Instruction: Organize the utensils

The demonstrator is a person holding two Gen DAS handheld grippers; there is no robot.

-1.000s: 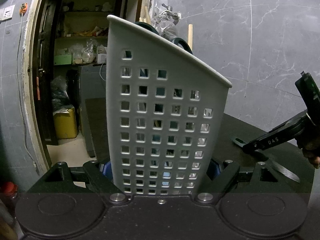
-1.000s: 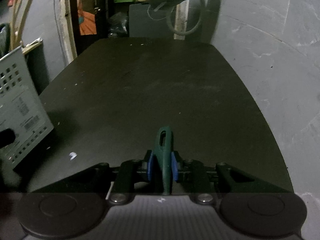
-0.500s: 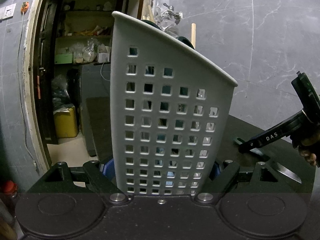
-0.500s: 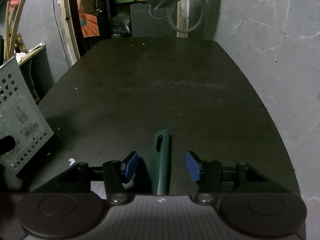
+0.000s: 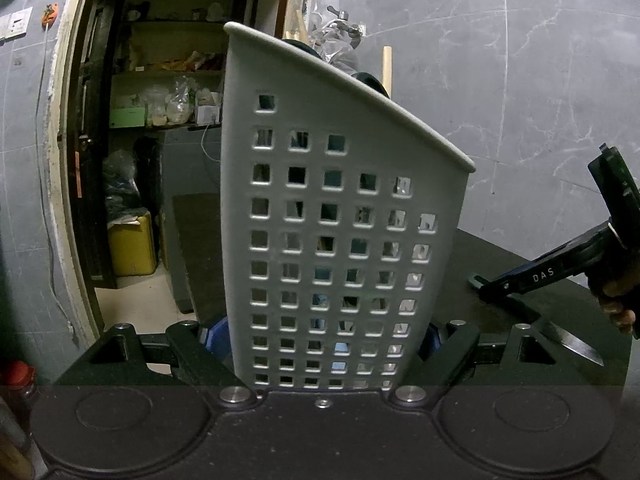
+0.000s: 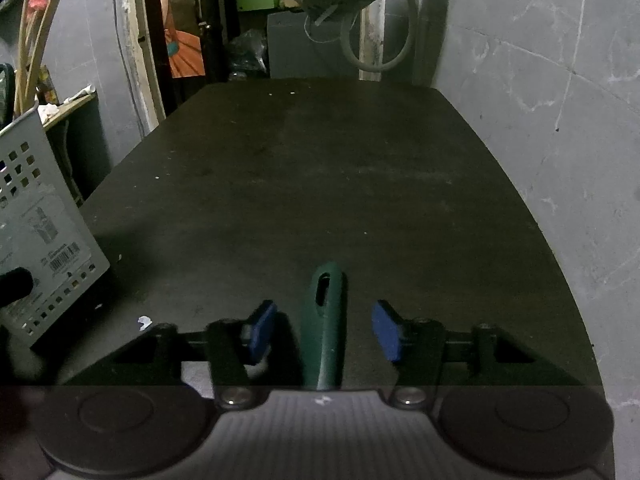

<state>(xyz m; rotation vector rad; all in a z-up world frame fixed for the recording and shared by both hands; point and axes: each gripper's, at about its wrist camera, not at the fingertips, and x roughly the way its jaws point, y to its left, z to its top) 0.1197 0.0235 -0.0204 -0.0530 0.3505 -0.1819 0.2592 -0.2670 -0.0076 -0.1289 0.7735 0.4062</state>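
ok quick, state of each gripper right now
left gripper: shut on the grey utensil holder
right gripper: jaws closing, pads clear of the green knife handle between them

"DAS" on right claw (image 5: 520, 284); caddy (image 6: 48, 240) label unreadable.

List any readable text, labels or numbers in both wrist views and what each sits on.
"DAS": white letters on the black arm of the right tongs, seen in the left wrist view.
Barcode sticker with small print on the grey perforated utensil holder, seen in the right wrist view: too small and blurred to read.
Nothing else legible in either view.
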